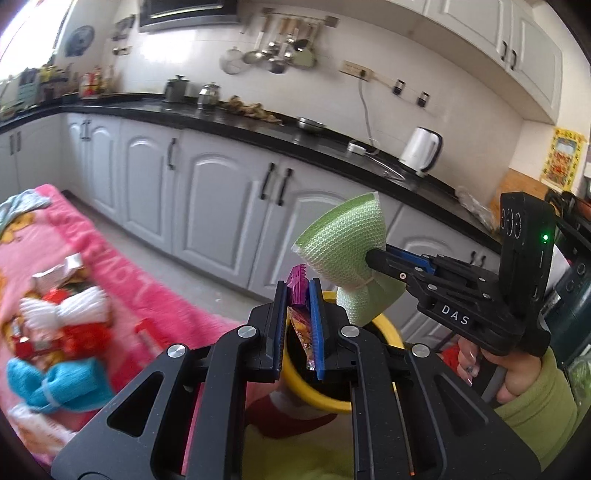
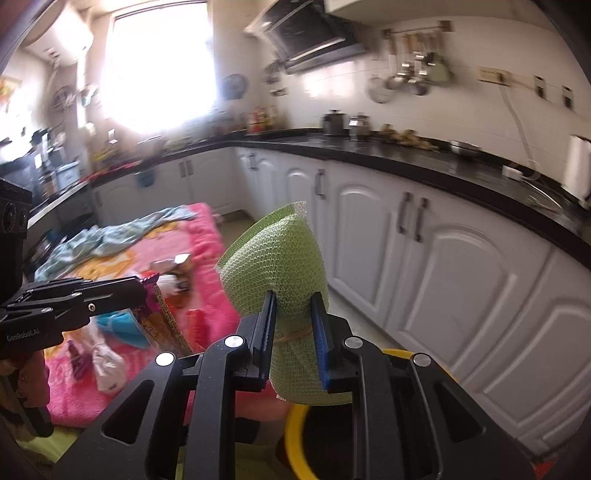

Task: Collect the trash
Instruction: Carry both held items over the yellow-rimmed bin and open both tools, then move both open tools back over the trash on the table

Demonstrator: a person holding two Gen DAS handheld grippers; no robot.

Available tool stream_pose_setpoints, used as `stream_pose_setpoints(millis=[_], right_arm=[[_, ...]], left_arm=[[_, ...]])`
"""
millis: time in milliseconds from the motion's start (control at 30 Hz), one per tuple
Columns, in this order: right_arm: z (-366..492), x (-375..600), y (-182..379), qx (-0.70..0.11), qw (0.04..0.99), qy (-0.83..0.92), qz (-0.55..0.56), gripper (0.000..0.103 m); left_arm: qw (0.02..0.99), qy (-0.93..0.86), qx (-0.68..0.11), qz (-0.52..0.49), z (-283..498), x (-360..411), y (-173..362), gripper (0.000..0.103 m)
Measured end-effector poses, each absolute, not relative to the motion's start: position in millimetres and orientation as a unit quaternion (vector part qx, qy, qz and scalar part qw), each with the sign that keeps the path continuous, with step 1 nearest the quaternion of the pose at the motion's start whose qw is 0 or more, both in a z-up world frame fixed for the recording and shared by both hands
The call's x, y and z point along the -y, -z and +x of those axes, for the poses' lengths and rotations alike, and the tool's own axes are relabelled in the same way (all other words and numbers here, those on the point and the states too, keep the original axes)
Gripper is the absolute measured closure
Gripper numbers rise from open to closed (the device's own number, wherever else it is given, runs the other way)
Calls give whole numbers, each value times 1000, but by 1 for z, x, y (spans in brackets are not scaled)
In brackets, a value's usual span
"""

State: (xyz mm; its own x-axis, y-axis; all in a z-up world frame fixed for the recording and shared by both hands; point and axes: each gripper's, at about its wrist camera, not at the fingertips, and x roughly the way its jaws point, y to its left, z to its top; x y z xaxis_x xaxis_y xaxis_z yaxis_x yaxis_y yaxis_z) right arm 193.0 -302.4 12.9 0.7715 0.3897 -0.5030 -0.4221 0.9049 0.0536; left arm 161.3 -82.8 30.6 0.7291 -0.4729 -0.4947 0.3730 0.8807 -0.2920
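Left gripper point(image 1: 298, 295) is clamped on a purple snack wrapper point(image 1: 300, 314), right gripper point(image 2: 293, 314) pinching a green mesh scrubber point(image 2: 275, 266) at its tied waist, both held right over the yellow bin point(image 1: 384, 325). Looks like the drop-off step: next, let go above the opening, then grab more clutter off the pink blanket point(image 1: 74, 236).

You're in a kitchen: white tiled wall point(image 1: 424, 55), white arched cabinet doors point(image 1: 218, 199) with dark handles under a black countertop point(image 1: 258, 129) that turns a corner. Upper cabinets point(image 1: 524, 40) top right. Range hood point(image 2: 314, 37), utensil rail point(image 1: 291, 22) with hanging ladles. Bright blown-out window point(image 2: 159, 66). Pale floor point(image 1: 173, 266). White kettle point(image 1: 421, 149) on the counter.
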Motion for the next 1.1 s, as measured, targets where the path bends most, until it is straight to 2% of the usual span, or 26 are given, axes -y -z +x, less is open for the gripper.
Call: stream_pose_setpoints(millis=[433,600,633,700,767,933,1100], right_arm=[[196,387,20,-286,947,-142,44,83],[203,396,29,-298,943,-132,68,77],[203,399,31,-300,943,-128,73,75],[205,403,35,-301,943,-120,79,69],[205,407,35,-301,943,-114,85,61],[201,406,34,-297,944,-113,88,59],[198,390,31,-293,945,-126,75,51]], left_arm=[[903,282,-315,-73,200,163,-4,95],[901,284,-323,-63,210,179,10,95],[900,283,-326,-61,212,181,14,92],[899,279,-331,-59,215,183,20,75],[898,277,-337,-59,218,182,25,70],[903,253,-343,-59,216,170,33,57],[914,216,-340,-60,210,143,31,36]])
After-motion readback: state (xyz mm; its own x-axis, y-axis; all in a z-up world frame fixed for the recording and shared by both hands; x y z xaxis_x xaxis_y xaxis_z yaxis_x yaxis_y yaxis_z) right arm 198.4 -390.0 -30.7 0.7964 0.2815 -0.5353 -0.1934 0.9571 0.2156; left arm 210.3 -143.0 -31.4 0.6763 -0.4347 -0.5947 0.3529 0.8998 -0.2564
